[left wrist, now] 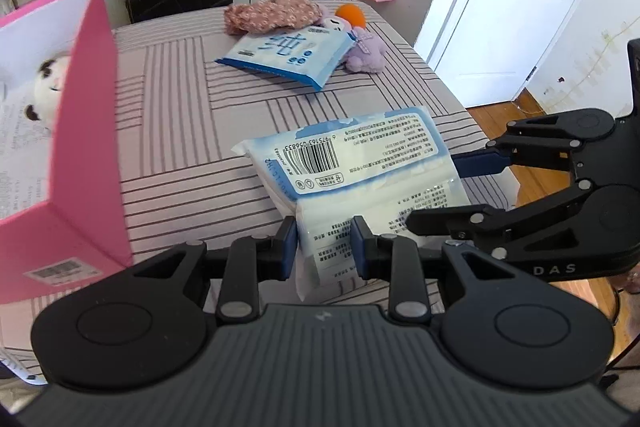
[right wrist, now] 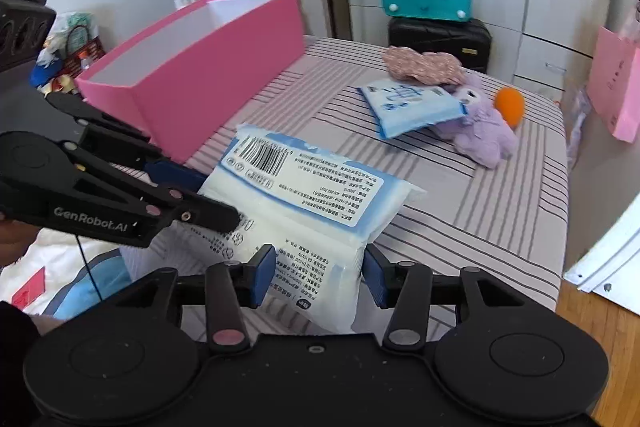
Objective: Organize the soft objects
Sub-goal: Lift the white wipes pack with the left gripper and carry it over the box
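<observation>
A white and blue tissue pack hangs a little above the striped bed, barcode side up. My left gripper is shut on its near end, the blue pads pinching it narrow. My right gripper grips the other end from the right, with its pads pressed into both sides and the pack bulging past them. An open pink box stands on the bed to the left, with a black and white plush toy inside.
At the bed's far end lie a second tissue pack, a purple plush, an orange toy and a floral cloth. A black suitcase with a teal bag stands behind. Wooden floor and a white door lie to the right.
</observation>
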Tool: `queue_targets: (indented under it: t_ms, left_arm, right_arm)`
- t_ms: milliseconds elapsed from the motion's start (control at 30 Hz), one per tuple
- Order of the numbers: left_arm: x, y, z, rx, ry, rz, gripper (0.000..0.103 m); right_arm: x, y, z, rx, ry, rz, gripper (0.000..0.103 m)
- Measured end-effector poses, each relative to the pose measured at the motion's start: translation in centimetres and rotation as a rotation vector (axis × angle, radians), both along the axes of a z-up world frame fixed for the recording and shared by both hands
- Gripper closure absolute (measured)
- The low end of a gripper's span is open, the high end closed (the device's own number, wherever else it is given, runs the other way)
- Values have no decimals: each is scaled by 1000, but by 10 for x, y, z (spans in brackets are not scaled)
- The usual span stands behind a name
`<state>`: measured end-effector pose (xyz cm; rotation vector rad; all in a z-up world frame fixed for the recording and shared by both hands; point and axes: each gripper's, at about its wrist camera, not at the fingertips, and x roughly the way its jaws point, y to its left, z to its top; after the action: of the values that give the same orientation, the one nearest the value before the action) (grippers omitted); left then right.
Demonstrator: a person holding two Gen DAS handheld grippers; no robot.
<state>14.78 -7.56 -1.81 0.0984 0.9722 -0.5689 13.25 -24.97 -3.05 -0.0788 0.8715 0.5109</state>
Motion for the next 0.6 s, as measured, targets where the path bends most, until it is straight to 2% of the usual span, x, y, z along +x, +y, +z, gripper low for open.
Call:
queue_targets:
  t_ms: [100, 367, 500, 600]
  left_arm:
    - [-7, 9, 5, 2, -16, 3, 76]
    - [-27, 44, 26, -85, 42, 1, 76]
    - [-40, 57, 40, -81, 41, -2, 76]
    - [-48, 70, 51, -68, 15, 15, 76]
  right_arm:
    - [-5, 8, 8, -4, -10, 26, 48]
    - [-29, 28, 39, -27, -70, 102, 45]
    - [-36, 40, 53, -30, -85, 153, 45]
    - [-43, 51, 63, -32, -130, 219, 43]
